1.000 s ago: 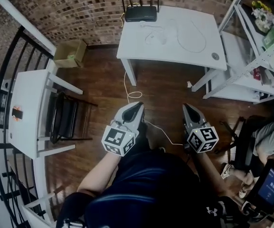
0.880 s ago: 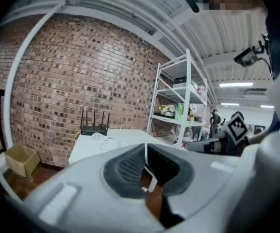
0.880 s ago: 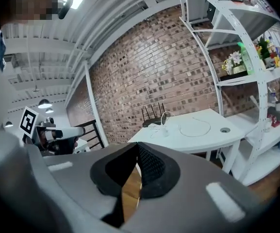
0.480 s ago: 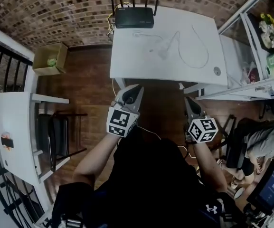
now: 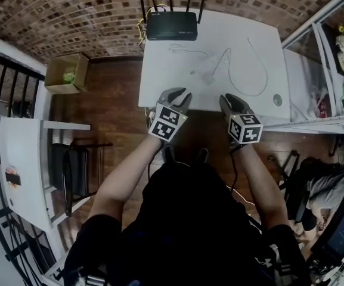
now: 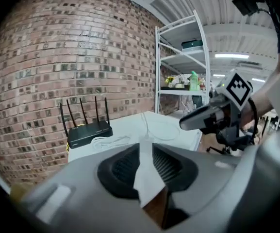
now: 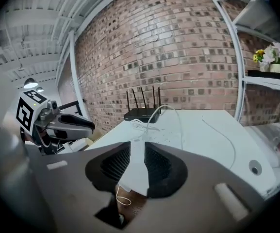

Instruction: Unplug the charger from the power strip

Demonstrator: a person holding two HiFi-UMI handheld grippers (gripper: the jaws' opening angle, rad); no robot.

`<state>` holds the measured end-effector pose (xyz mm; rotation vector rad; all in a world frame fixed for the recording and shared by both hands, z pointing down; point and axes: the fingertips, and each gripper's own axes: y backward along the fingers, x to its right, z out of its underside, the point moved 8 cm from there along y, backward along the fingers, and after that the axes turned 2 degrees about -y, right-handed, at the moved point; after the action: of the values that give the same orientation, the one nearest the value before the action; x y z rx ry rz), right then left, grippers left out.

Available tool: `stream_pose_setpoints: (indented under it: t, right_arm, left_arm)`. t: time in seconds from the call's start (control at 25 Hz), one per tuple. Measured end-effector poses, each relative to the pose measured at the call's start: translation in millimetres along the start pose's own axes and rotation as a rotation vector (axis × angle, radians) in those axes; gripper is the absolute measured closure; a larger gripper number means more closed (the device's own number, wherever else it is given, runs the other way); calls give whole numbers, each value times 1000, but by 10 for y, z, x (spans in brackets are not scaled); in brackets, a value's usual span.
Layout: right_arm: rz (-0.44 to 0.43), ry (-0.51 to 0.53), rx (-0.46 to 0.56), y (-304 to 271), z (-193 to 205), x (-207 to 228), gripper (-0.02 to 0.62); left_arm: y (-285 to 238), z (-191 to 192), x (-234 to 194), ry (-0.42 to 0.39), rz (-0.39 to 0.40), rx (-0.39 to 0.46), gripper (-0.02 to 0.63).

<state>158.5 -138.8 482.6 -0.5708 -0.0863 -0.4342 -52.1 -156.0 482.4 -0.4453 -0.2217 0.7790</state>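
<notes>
A small white power strip with a charger (image 5: 204, 73) lies mid-table on the white table (image 5: 160, 82), among thin white cables (image 5: 252, 70). At this size I cannot tell plug from strip. My left gripper (image 5: 182, 93) hovers at the table's front edge, left of the strip. My right gripper (image 5: 226, 100) is beside it, just below the strip. Both sets of jaws are opening, with nothing between them. In the left gripper view the left gripper (image 6: 147, 147) points at a coiled cable (image 6: 106, 141). The right gripper (image 7: 137, 147) faces the cable loop (image 7: 154, 114).
A black router (image 5: 172, 24) with several antennas stands at the table's back edge by the brick wall. A white shelf rack (image 5: 332, 52) is at the right. A cardboard box (image 5: 67, 72) sits on the floor at left, with a side table (image 5: 16, 159) and chair (image 5: 76, 165) nearer.
Both grippers have moved forward from over the wooden floor to the table's front edge. Their jaws, shut before, now stand apart.
</notes>
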Motion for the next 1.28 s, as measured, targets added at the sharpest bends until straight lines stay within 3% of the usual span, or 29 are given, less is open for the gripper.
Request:
stream_pose_setpoints:
  t: [0.32, 0.56, 0.88, 1.28]
  right_arm:
    - [-39, 156, -137, -685, -163, 182, 451]
    - [-37, 180, -238, -1072, -75, 285, 382]
    - [-58, 154, -303, -1406, -53, 345, 367]
    - [-36, 272, -395, -1531, 71, 219, 426]
  left_arm:
    - [-737, 156, -107, -94, 19, -176, 508]
    - [-1150, 325, -211, -105, 46, -269, 459]
    - [-1463, 332, -247, -123, 63, -285, 457]
    - [-1563, 458, -301, -41, 108, -271, 446]
